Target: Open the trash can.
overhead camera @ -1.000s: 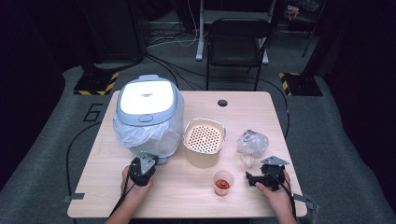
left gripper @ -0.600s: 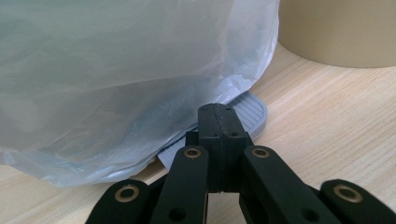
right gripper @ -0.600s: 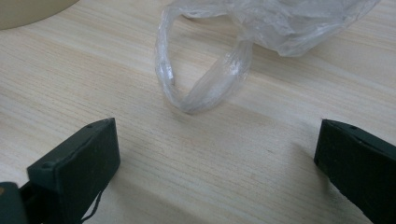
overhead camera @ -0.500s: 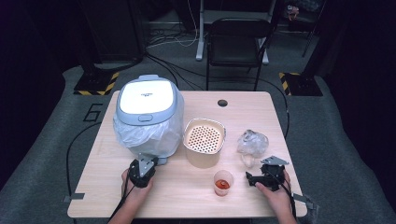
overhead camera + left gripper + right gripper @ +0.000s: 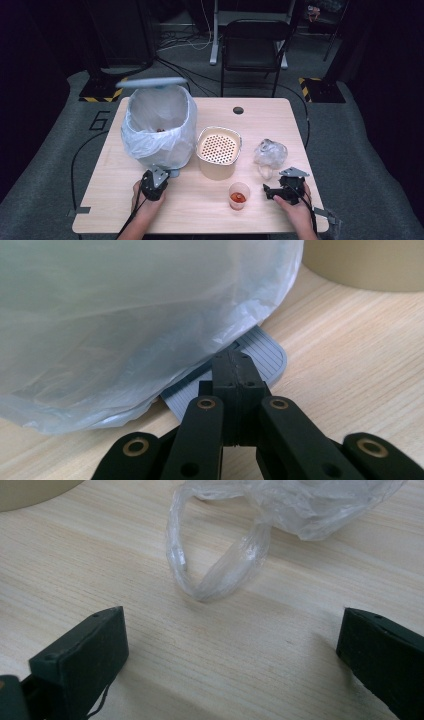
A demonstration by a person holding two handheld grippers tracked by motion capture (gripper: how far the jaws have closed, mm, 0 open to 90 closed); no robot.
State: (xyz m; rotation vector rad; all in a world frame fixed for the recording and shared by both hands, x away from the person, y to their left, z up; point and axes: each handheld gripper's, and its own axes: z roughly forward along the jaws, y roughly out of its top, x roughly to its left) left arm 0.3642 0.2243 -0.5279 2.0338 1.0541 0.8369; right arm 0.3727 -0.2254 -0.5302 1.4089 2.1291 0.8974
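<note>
Two pairs of tongs are at work on the desk (image 5: 200,220), and the bin (image 5: 159,130) is the thing to place everything by. The left tongs (image 5: 234,365) sit at the bin's foot, jaws pressed fully together with nothing between them, their tip resting on the grey ribbed pedal (image 5: 265,357) that pokes out from under the liner (image 5: 125,315). Above, the lid (image 5: 151,82) stands raised over the open mouth.

Just right of the bin is a beige perforated pot (image 5: 218,152), and in front of that a small clear cup (image 5: 239,196) with something red in it. Well to the bin's right lies a crumpled plastic bag (image 5: 300,500). The right tongs (image 5: 232,640) rest near it, jaws spread wide and empty, one loop of the bag just ahead of them.

The likely trouble is at the pedal. The closed tip bears on a small sloping plate, so it could slide off, and the lid would probably drop before anything goes in. Pushing hard there might also nudge the light bin backwards. The flimsy bag may slip from a shallow pinch, and a careless sweep could tip the cup.
</note>
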